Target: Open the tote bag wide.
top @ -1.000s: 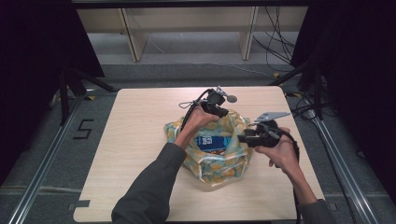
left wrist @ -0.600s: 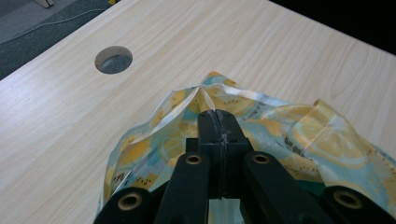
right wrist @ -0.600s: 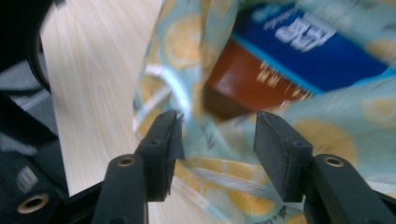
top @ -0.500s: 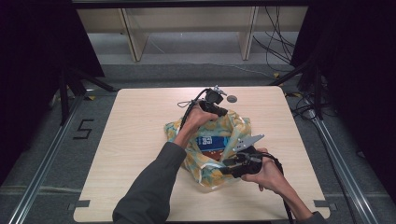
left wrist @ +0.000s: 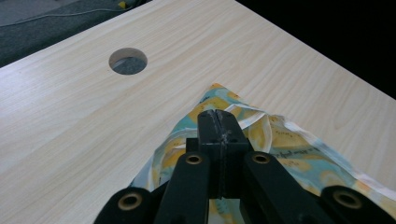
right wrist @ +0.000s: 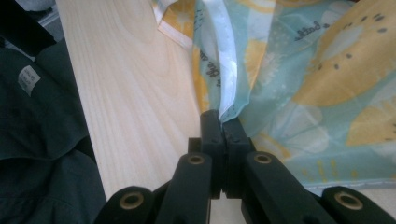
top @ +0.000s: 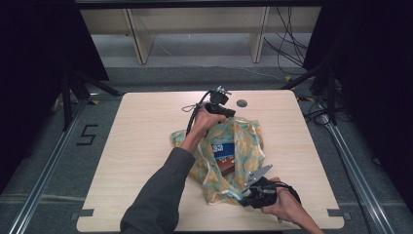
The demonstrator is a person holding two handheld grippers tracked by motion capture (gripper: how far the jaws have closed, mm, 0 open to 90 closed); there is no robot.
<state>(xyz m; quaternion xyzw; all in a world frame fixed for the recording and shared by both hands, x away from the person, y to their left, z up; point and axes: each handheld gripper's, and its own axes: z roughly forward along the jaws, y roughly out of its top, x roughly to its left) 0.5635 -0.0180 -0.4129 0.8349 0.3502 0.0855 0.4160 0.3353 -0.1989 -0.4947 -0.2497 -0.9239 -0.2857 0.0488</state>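
Patterned cloth in yellow, teal and white makes up the one bag that lies on the pale wooden table, a little right of its middle and reaching towards the near edge. Its mouth is held apart, and inside it one box is partly seen: a blue and white face and a brown side, the rest hidden by the folds, so its print cannot be read.

Two grippers are in hand. The left gripper is seen at the far rim of the bag; in the left gripper view its jaws are pressed together on a corner of the cloth, with the pinched hem hidden between the pads. The right gripper is held low at the near corner of the bag; its jaws have just been closing and are now clamped on the white-edged hem, as the right gripper view shows. The right hand is partly cut off by the bottom of the high view, and a dark sleeve covers part of the bag's left side.

One round hole is cut in the table just beyond the left gripper. Bare tabletop is left wide on the left side and narrower on the right; the right gripper is close to the near edge.
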